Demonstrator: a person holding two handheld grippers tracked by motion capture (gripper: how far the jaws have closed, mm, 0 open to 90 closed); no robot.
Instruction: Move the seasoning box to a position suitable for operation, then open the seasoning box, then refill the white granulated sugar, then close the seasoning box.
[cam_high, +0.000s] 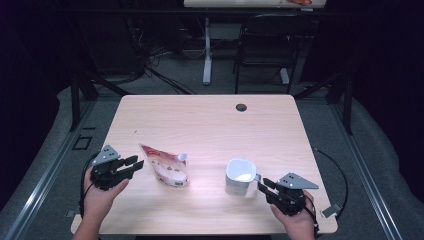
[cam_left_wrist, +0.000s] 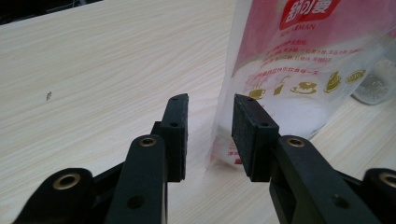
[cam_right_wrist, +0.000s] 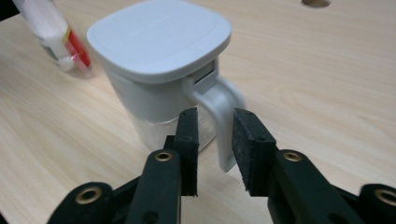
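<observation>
Just ahead of the spread left gripper (cam_left_wrist: 210, 133), edge between its jaws untouched, lies the pink-printed clear pouch (cam_high: 165, 166) mid-worktop (cam_high: 210, 125), while the white lidded jug (cam_high: 240, 177) has its handle between the parted jaws of the right gripper (cam_right_wrist: 215, 140).

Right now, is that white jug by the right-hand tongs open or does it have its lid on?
Lid on. A flat grey-white lid covers the whole top of the jug, which stands upright on the table.
</observation>
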